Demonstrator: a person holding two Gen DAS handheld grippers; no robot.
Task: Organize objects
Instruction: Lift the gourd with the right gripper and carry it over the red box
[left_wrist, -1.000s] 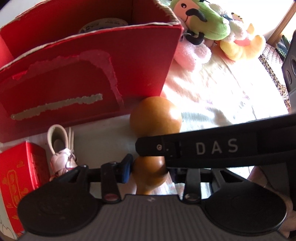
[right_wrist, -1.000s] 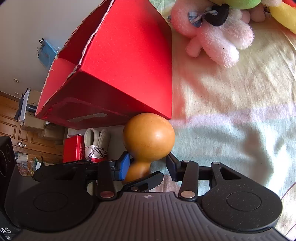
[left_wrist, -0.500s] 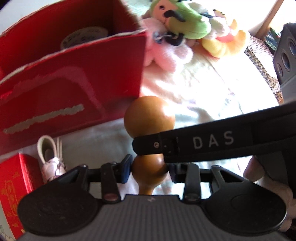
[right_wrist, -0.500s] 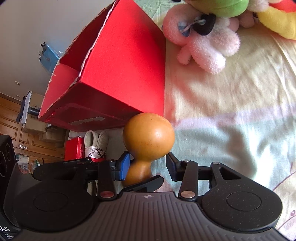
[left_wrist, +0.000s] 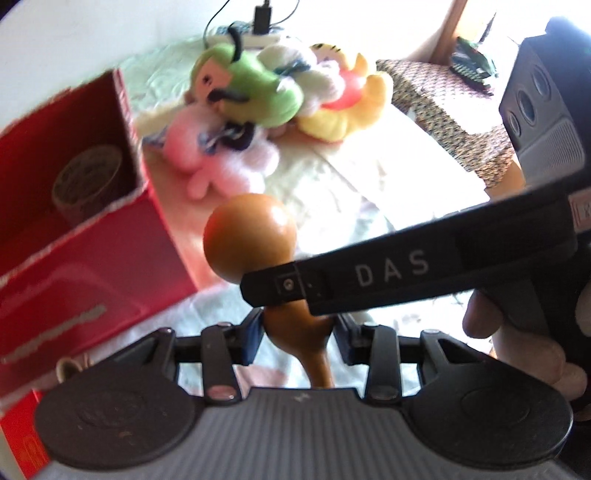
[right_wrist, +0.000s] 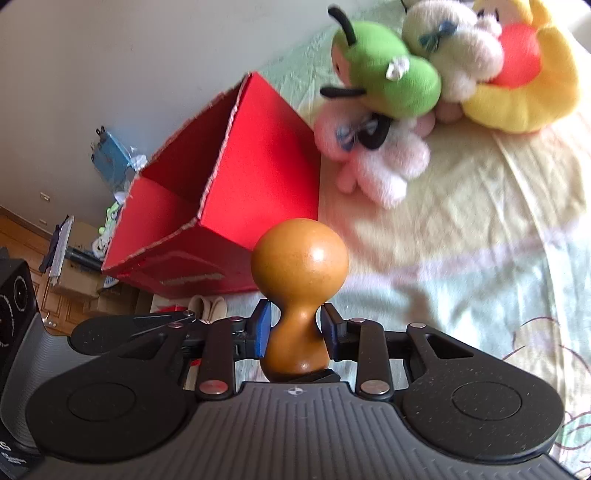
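Nearest in the right wrist view, the right gripper has its jaws closing on the narrow waist of the orange-brown gourd, the blue-faced pads at either side of the neck and seemingly touching it; the big round bulb points away at 12 o'clock and the smaller bulb sits back against the gripper body. In the left wrist view the left gripper stands at a narrow setting around the gourd's smaller bulb near the stem, pressing it from both sides, so both grippers carry the one gourd above the bed. The right gripper's black finger, lettered DAS, crosses that view from 3 o'clock to the gourd's waist, with the person's hand behind it at 4 o'clock.

Past the gourd, at 10 o'clock, is the open red cardboard box on the bedsheet; a roll of tape sits inside it. A pair of small pale shoes lies by the box's near side. Farther off, at 1 o'clock, lie the plush toys: a pink one, a green one, a white one and a yellow one, heaped together touching
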